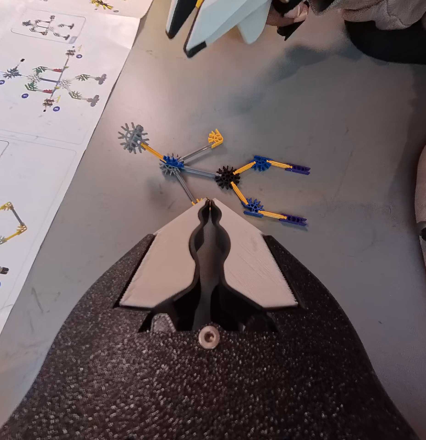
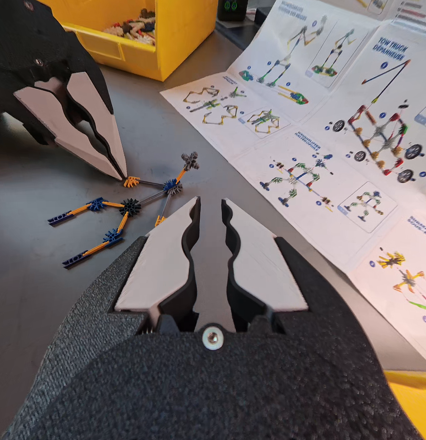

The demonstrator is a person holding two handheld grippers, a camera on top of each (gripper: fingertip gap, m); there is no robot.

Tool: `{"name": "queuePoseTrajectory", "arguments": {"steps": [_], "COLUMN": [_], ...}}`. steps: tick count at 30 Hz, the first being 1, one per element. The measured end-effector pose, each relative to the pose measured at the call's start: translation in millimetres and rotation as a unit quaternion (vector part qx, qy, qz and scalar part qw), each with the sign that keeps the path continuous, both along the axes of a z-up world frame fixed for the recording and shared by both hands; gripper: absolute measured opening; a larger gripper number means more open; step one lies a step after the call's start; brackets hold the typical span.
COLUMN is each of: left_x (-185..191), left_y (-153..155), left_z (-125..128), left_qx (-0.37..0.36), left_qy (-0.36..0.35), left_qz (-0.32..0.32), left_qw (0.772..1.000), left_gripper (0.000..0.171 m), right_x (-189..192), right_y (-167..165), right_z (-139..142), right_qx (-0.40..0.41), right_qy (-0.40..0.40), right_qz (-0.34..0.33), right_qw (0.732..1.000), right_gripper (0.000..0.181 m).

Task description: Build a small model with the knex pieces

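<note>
A stick figure built of plastic rods and connectors (image 1: 200, 172) lies flat on the grey tabletop (image 1: 302, 107), between two hand-held tongs. Its long axis runs from a grey snowflake connector (image 1: 133, 137) at the head end, through a stacked blue-and-grey hub (image 1: 172, 164) and a grey rod to a black hub (image 1: 227, 177). From there two yellow-rod legs fork outward through blue connectors to purple end clips (image 1: 298, 169). Seen from the left wrist view, the head points toward the instruction sheet (image 1: 40, 95) on the left and the feet point right.

The left tongs (image 1: 209, 201) are pinched shut on the yellow connector (image 2: 131, 181) at the end of one grey arm rod, their tips down at the tabletop. Only a sliver of that yellow piece shows past the tips in the left wrist view. The figure's other arm ends in a second yellow connector (image 1: 216, 138), lying free.

The right tongs (image 2: 210, 202) stand narrowly apart and hold nothing, hovering just beside the figure's hub and near that free arm. The folded instruction sheet, printed with coloured model diagrams, spreads across the tabletop to their right. A yellow bin (image 2: 159, 35) of loose parts stands behind the left tongs.
</note>
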State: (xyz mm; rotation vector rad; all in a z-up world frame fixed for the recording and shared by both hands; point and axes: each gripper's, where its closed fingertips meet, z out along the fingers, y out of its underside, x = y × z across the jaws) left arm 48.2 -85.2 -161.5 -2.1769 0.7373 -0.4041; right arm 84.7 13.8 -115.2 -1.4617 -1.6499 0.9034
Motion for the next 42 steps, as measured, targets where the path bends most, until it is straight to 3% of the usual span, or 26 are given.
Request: {"name": "queuePoseTrajectory", "arguments": {"steps": [3, 7, 11, 14, 18, 22, 26, 31, 42], "left_x": [-5, -11, -12, -9, -8, -7, -10, -13, -13], "left_y": [6, 10, 13, 13, 10, 9, 7, 6, 7], "left_z": [11, 10, 5, 2, -9, -10, -9, -9, -9], "left_qx": [0.022, 0.023, 0.016, 0.009, -0.004, -0.005, -0.009, -0.005, -0.008], "left_qy": [-0.016, -0.022, -0.014, -0.013, 0.020, 0.024, 0.013, 0.010, -0.001], "left_qz": [0.018, 0.038, 0.048, 0.048, 0.037, 0.033, 0.033, 0.032, 0.028], "left_qw": [0.999, 0.999, 0.999, 0.999, 0.999, 0.999, 0.999, 0.999, 1.000], "left_gripper": [0.001, 0.008, 0.027, 0.031, 0.025, 0.021, 0.019, 0.017, 0.017], "right_x": [9, 52, 115, 150, 177, 164, 152, 152, 164], "right_y": [20, 80, 152, 197, 248, 248, 255, 272, 249], "right_z": [53, 121, 146, 132, 75, 15, -26, -40, -46], "right_qx": [0.017, 0.058, 0.142, 0.188, 0.172, 0.098, 0.097, 0.092, 0.076], "right_qy": [0.067, 0.125, 0.046, -0.093, -0.268, -0.319, -0.374, -0.400, -0.398], "right_qz": [-0.035, -0.131, -0.230, -0.241, -0.180, -0.051, -0.009, 0.005, 0.042], "right_qw": [0.997, 0.982, 0.962, 0.948, 0.931, 0.941, 0.922, 0.912, 0.913], "right_gripper": [0.014, 0.013, 0.014, 0.016, 0.014, 0.010, 0.008, 0.005, 0.007]}}
